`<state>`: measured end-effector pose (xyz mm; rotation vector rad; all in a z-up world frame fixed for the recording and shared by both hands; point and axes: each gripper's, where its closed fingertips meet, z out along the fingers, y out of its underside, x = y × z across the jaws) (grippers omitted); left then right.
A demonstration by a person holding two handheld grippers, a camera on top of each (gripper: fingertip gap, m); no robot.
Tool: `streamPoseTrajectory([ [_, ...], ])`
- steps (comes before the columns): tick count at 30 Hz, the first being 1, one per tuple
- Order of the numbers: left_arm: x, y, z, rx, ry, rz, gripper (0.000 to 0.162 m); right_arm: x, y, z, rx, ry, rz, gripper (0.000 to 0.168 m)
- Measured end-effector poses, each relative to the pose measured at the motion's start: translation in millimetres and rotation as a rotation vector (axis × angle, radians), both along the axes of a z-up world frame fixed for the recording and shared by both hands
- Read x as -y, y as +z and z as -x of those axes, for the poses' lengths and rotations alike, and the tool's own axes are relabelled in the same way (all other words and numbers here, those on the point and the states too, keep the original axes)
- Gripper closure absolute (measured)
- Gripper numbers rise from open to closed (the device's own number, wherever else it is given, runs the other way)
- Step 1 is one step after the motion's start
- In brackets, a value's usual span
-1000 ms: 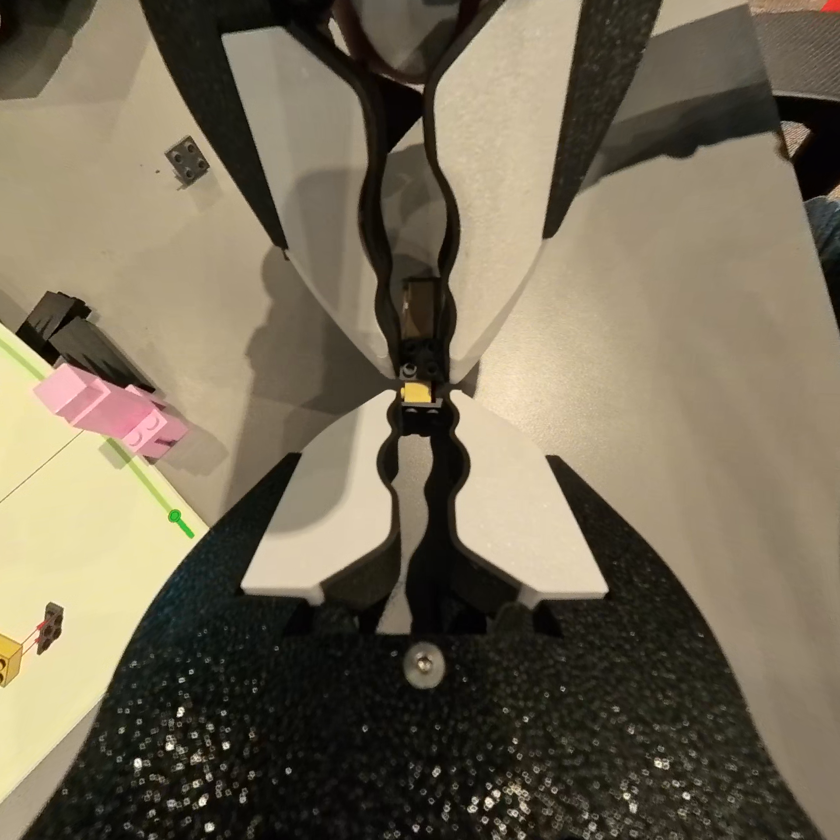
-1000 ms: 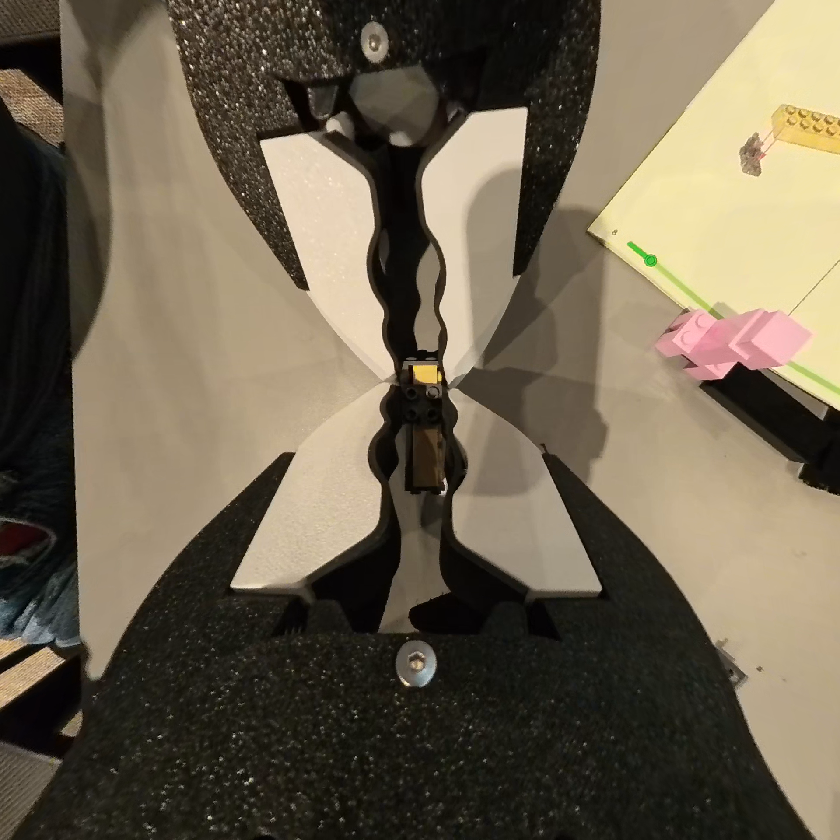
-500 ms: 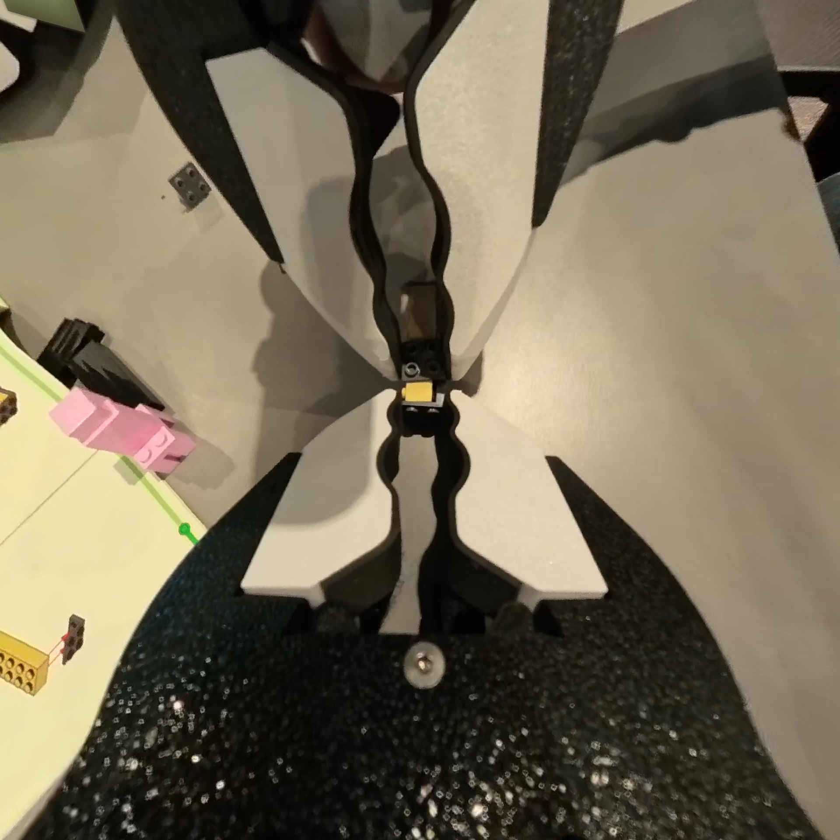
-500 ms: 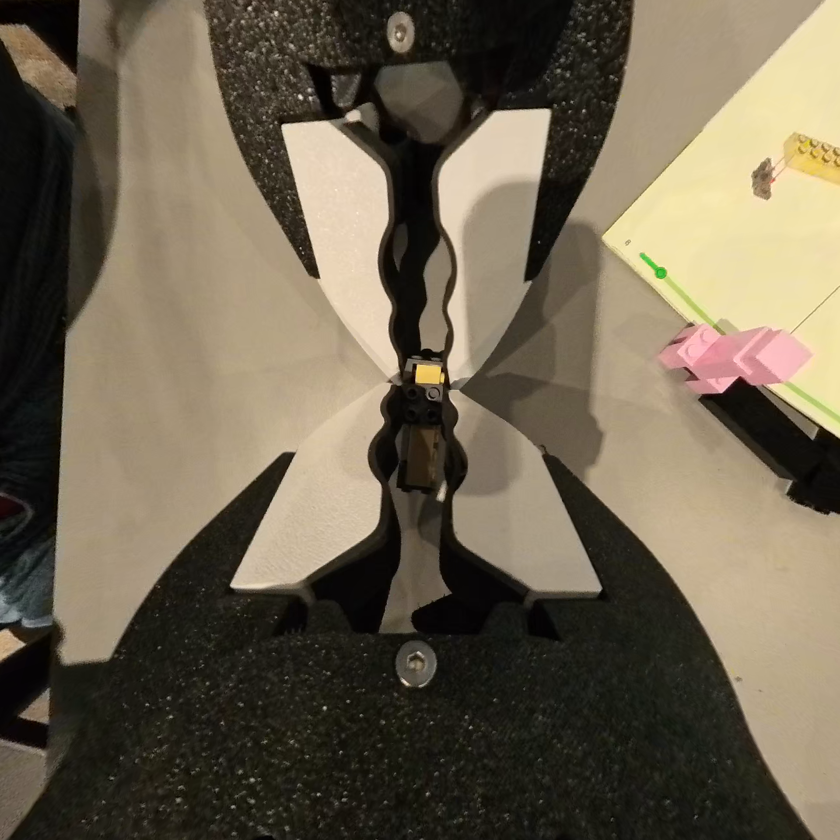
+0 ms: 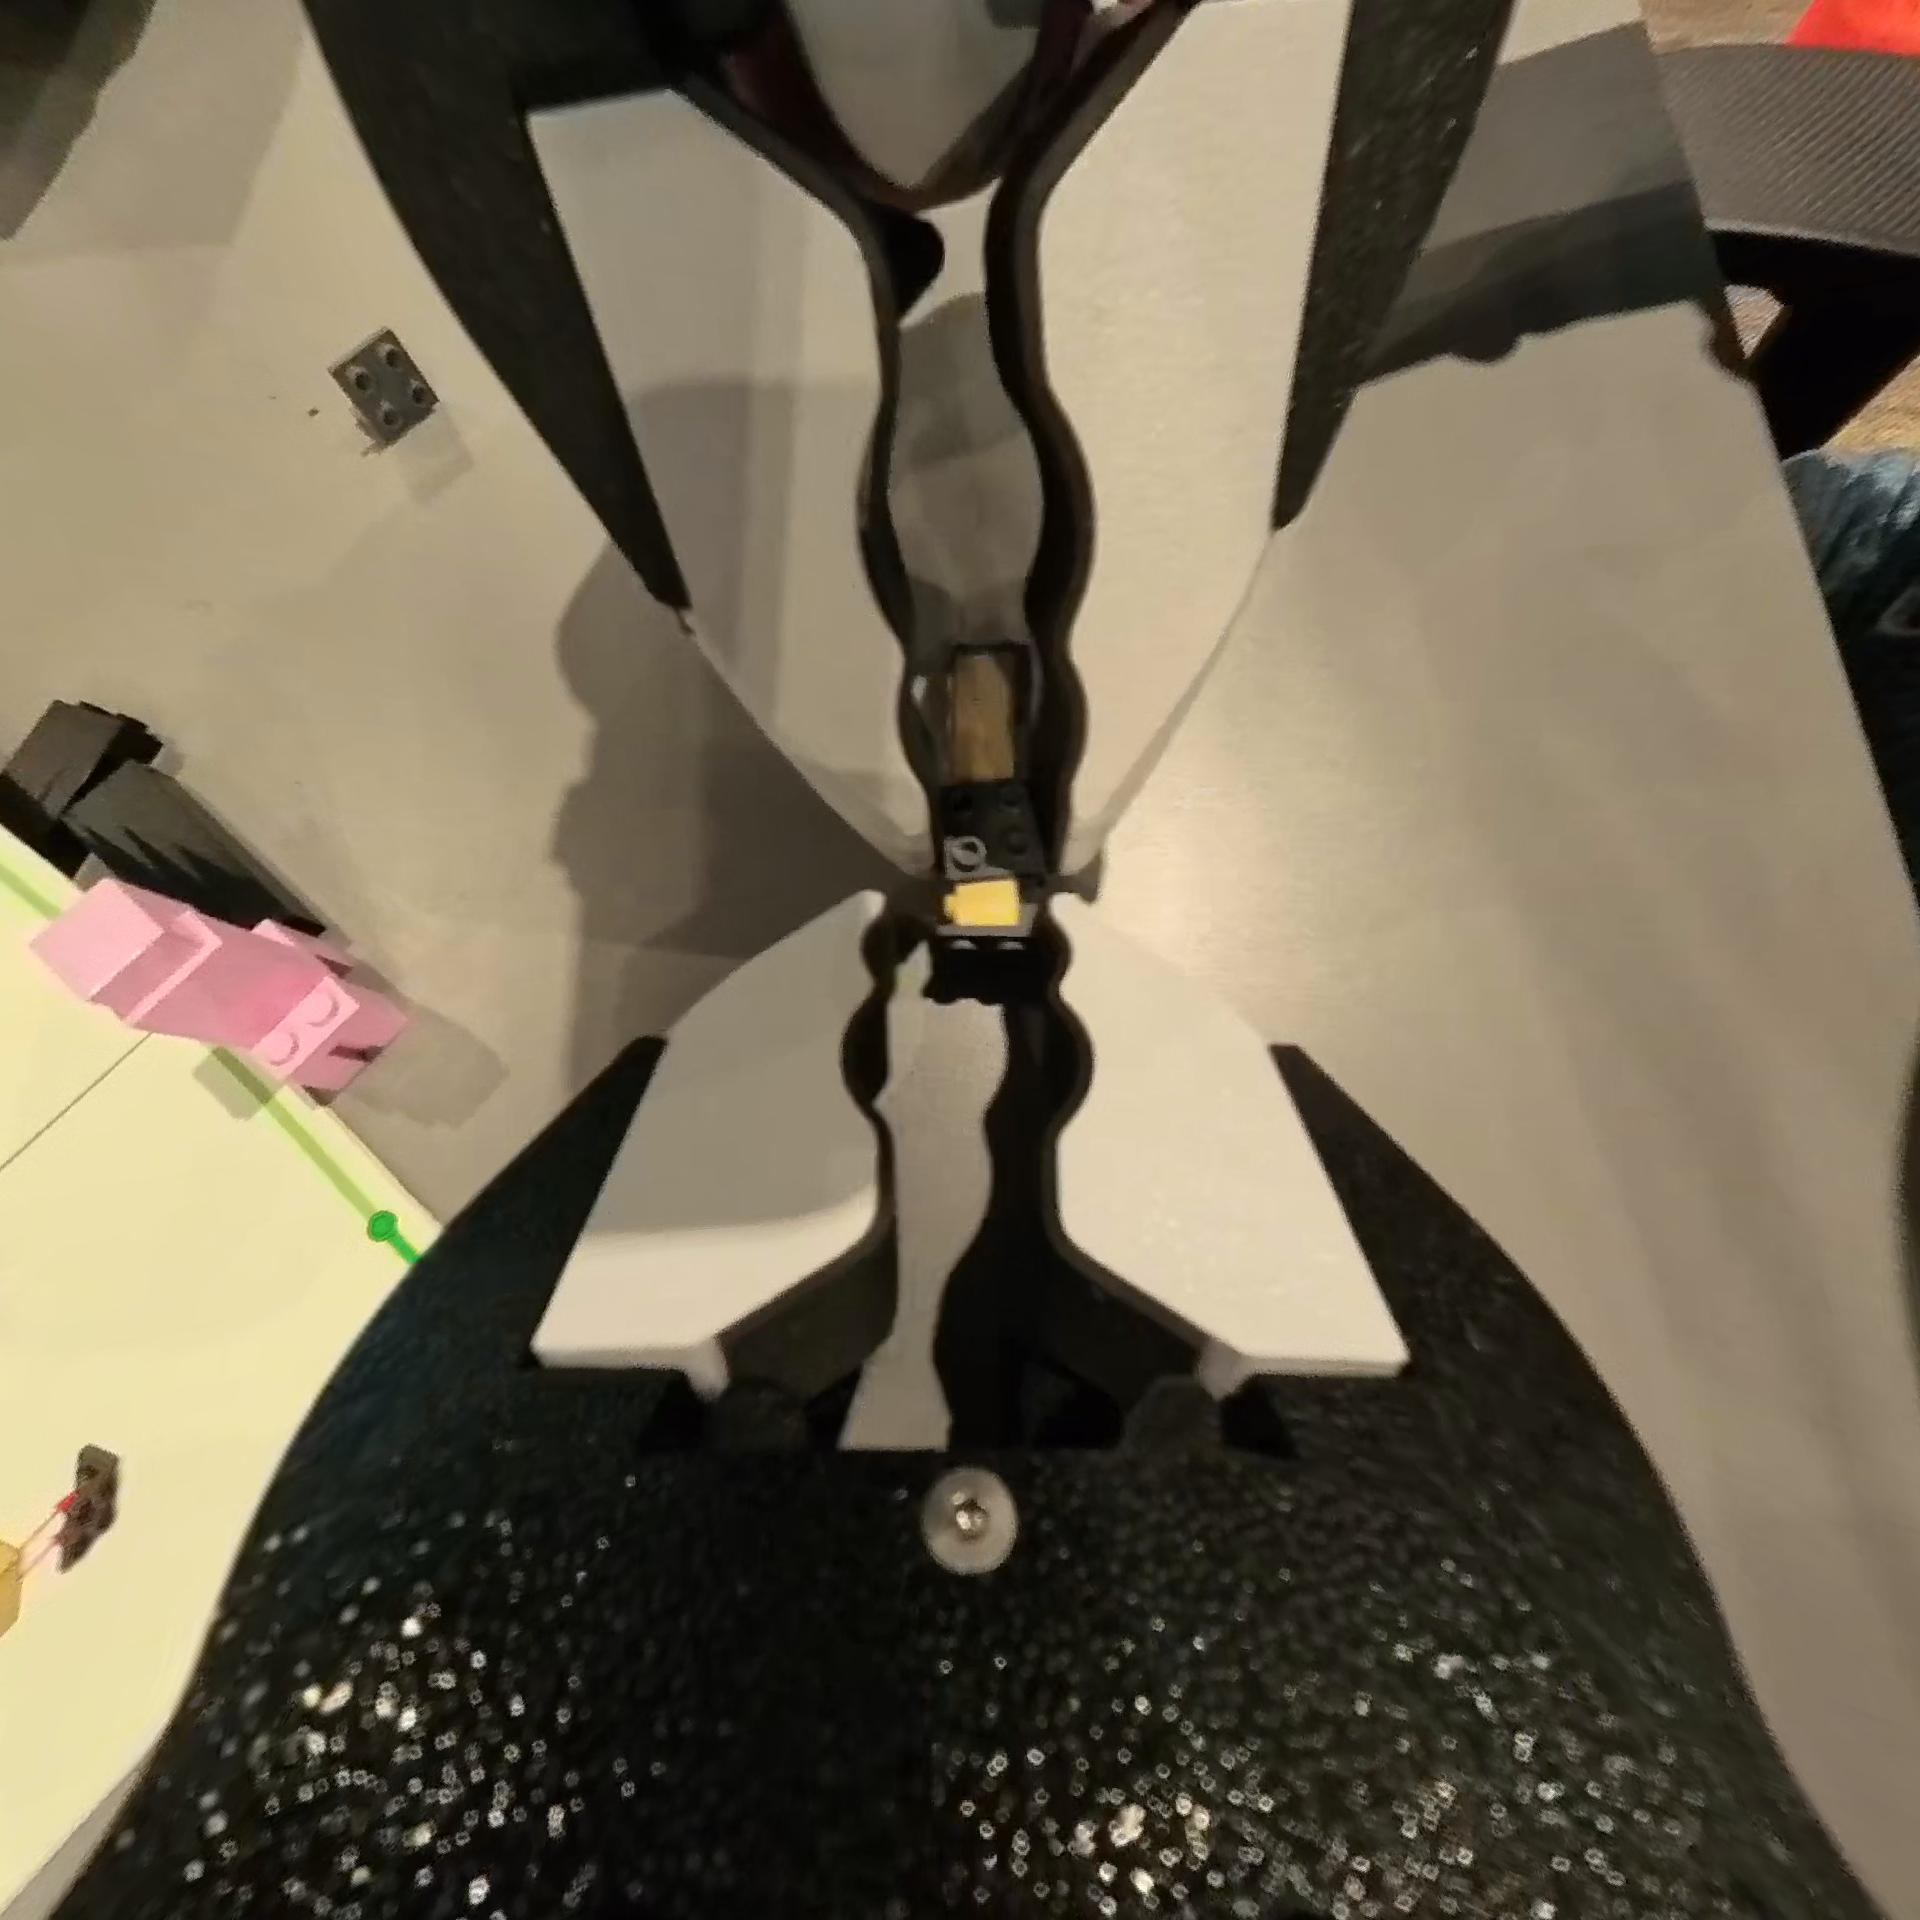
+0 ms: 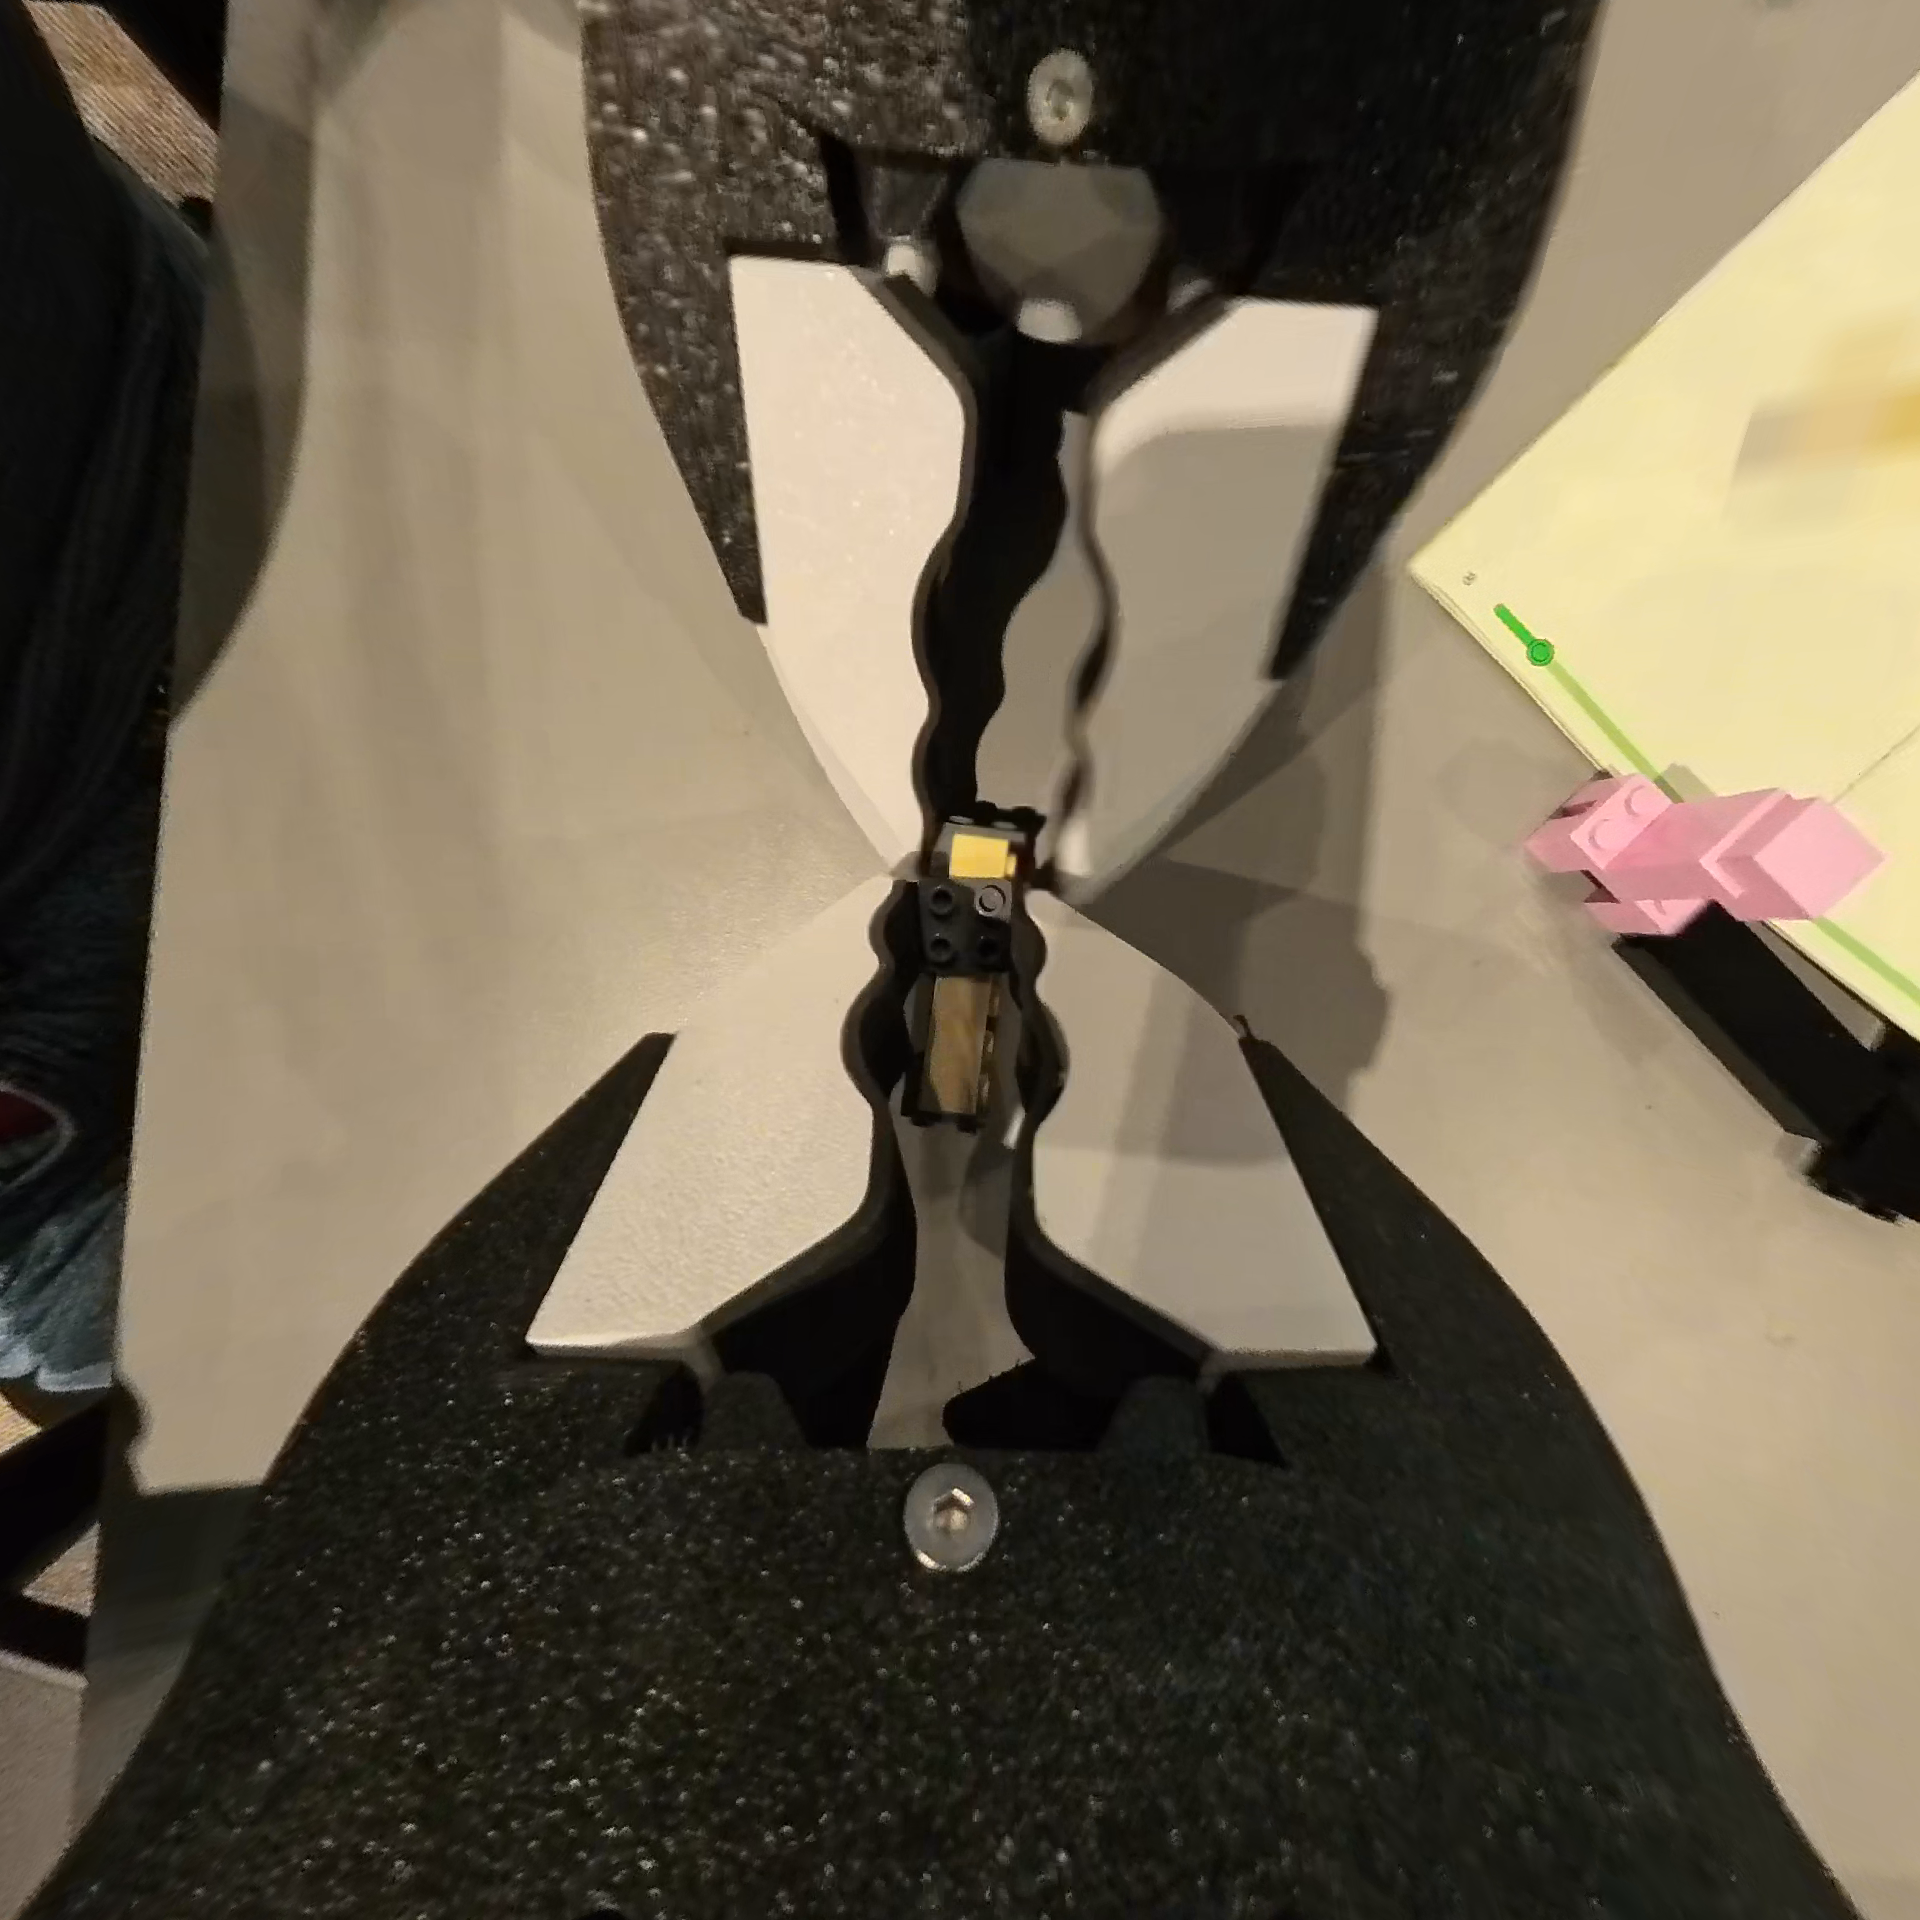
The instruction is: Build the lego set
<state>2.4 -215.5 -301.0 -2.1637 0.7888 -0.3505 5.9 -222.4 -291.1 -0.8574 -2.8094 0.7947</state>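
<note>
My two grippers meet tip to tip above the grey table (image 5: 1455, 831). My left gripper (image 5: 977, 940) is shut on a small black piece with a yellow brick (image 5: 982, 902) on its end. My right gripper (image 6: 966, 906) is shut on a black studded plate (image 6: 966, 927) joined to a long tan brick (image 6: 956, 1049). The yellow brick (image 6: 977, 858) touches the edge of the black plate. In the left wrist view the right gripper (image 5: 992, 862) comes in from the top with the black plate (image 5: 992, 826) and tan brick (image 5: 982, 717).
A pink lego figure (image 5: 218, 987) (image 6: 1704, 862) lies at the edge of a pale green instruction booklet (image 5: 125, 1299) (image 6: 1662, 520). Black bricks (image 5: 135, 800) (image 6: 1766, 1039) lie beside it. A small dark grey 2x2 plate (image 5: 387, 387) lies farther out. A chair (image 5: 1808, 135) stands past the table edge. My left and right fingertips are right by each other.
Both grippers stay shut and tip to tip with the pieces pressed together. The pair has shifted slightly over the table; the booklet and pink figure sit a little differently in both views.
</note>
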Motion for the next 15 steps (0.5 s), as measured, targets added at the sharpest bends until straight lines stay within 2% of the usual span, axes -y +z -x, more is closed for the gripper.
streamPoseTrajectory([
  [3, 1.6, 0.3, 0.2, -0.017, -0.016, -0.017, 0.132, 4.0, 0.0, -1.0, -0.006, 0.01, 0.014, 0.153],
  [8, 6.8, -0.1, -3.9, -0.023, -0.056, -0.021, 0.145, 5.6, -0.1, -0.7, -0.026, 0.026, 0.018, 0.152],
  [15, 8.5, -0.6, -4.2, -0.018, -0.063, -0.01, 0.145, 6.4, -0.2, -0.7, 0.003, 0.017, 0.004, 0.152],
])
